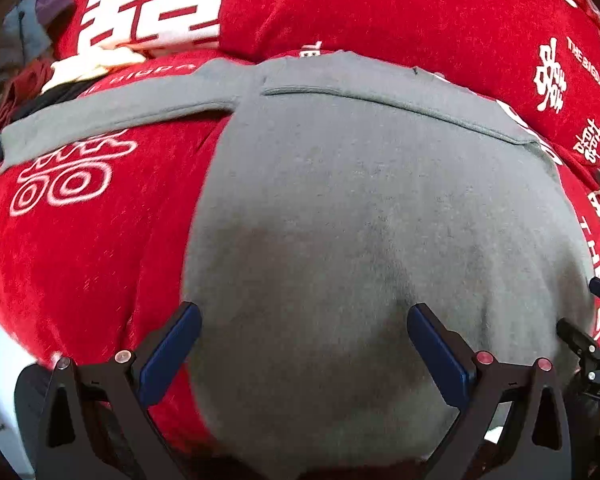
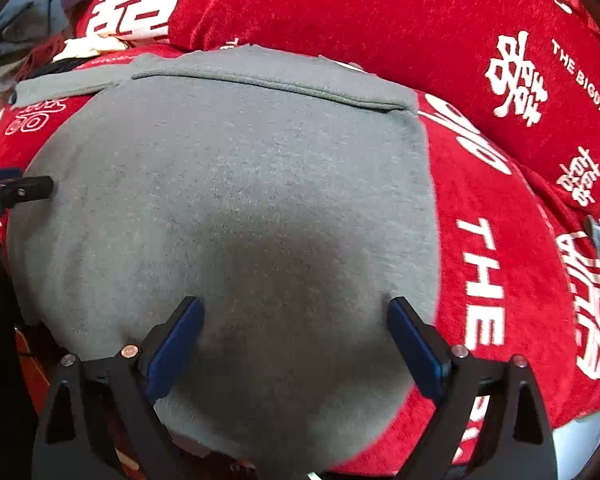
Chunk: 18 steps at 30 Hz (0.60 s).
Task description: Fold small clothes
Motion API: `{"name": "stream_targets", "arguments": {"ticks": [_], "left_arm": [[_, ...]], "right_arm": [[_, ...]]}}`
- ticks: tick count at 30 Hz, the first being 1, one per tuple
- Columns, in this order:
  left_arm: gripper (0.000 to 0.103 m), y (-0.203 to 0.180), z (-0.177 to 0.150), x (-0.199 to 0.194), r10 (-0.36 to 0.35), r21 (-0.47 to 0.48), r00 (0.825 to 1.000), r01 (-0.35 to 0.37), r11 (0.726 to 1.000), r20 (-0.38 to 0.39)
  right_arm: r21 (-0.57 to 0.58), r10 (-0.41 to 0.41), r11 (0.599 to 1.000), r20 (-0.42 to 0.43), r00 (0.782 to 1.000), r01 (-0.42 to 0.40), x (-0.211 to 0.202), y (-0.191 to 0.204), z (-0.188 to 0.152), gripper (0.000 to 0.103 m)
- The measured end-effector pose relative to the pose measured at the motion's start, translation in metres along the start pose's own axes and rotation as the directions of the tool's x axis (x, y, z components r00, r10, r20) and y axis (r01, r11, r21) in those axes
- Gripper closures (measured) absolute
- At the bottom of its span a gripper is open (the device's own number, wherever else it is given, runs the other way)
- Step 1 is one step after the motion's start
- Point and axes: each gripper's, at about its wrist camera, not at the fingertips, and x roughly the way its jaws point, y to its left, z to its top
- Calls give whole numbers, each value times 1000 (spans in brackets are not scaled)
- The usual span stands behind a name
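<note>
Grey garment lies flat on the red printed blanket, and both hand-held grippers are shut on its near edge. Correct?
Not quite. The grey garment does lie on the red printed blanket, but both wrist views show the left hand-held gripper and right hand-held gripper open, gripping nothing.

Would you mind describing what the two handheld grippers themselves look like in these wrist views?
Both match. The left gripper and the right gripper each have two black angular plastic fingers with triangular cut-outs near the base, faced on the inside with flat dark blue pads. Small round metal screw heads, reddish or silvery, sit at the finger joints. No cables, sleeves or hands are visible.
</note>
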Motion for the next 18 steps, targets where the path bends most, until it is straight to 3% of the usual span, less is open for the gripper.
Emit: {"name": "stream_targets", "arguments": {"ticks": [1, 2, 4, 5, 6, 7, 8, 9, 12, 14, 18], "left_arm": [[0, -2, 1, -6, -17, 1, 1000, 17, 1000, 21], [0, -8, 1, -11, -36, 17, 999, 35, 999, 40], [0, -25, 0, -7, -73, 95, 997, 71, 993, 16], [0, -34, -3, 1, -62, 153, 998, 65, 986, -20], [0, -40, -9, 14, 12, 214, 998, 3, 977, -67], [0, -40, -14, 17, 25, 240, 998, -9, 971, -61], [0, -35, -17, 11, 11, 232, 999, -3, 973, -30], [0, -29, -20, 12, 22, 221, 998, -9, 975, -56], [0, -3, -27, 12, -3, 151, 995, 18, 988, -103], [0, -1, -34, 11, 34, 163, 993, -16, 986, -110], [0, 4, -34, 0, 51, 112, 990, -36, 993, -129]], "right_arm": [[-21, 11, 1000, 35, 999, -11, -15, -6, 0, 8], [-42, 24, 999, 67, 997, -21, -21, 29, -4, 8], [-154, 82, 986, 91, 992, -67, -26, 52, -2, 8], [-206, 90, 976, 78, 993, -72, -25, 54, -8, 8], [-259, 81, 964, 59, 995, -63, -11, 66, 0, 8], [-318, 53, 947, 38, 998, -39, -7, 65, -10, 9], [-336, 73, 941, 67, 995, -46, -12, 54, -20, 8], [-330, 88, 942, 74, 993, -59, -16, 43, -23, 8], [-270, 86, 960, 18, 996, -78, -21, -9, -72, 2], [-257, 78, 964, 11, 997, -73, -34, -45, -98, 2], [-354, -51, 935, -32, 998, 37, -40, -45, -106, 2]]}}
